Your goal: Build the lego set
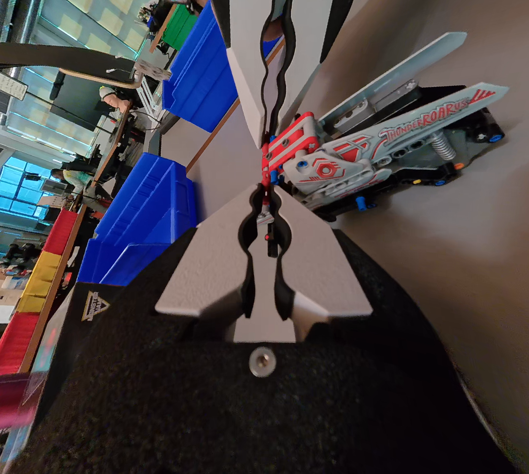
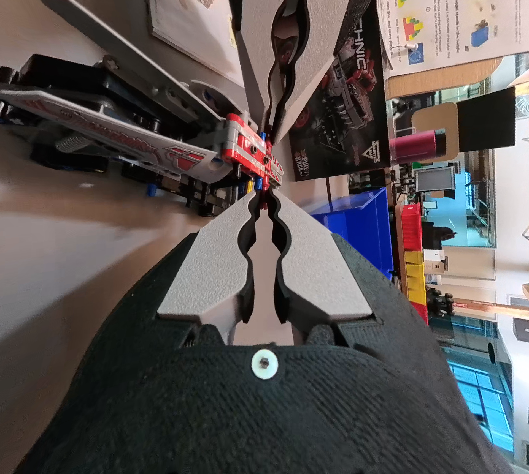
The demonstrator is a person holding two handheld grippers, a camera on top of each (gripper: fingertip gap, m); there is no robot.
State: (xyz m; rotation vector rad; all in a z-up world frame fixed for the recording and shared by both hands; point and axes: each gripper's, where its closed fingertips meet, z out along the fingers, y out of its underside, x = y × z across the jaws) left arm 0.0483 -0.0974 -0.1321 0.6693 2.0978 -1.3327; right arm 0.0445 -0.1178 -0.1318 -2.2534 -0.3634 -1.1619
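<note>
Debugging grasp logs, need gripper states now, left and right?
Left gripper: shut on the red front end of the lego truck.
Right gripper: shut on the same red front end.

Pale grey plastic brick-built truck body [image 1: 357, 162] with red angular stripe decals, a red front block [image 1: 289, 142], blue pins, black chassis. Grey-faced, black-lined gripper fingers [image 2: 220, 257]. Bright blue plastic bins [image 1: 148, 217]. Red and yellow bins [image 2: 413, 257]. Black printed cardboard box [image 2: 343, 122]. Beige tabletop [image 1: 429, 274].

Glossy plastic lego truck [image 1: 372, 157], matt table [image 1: 429, 274]
</note>
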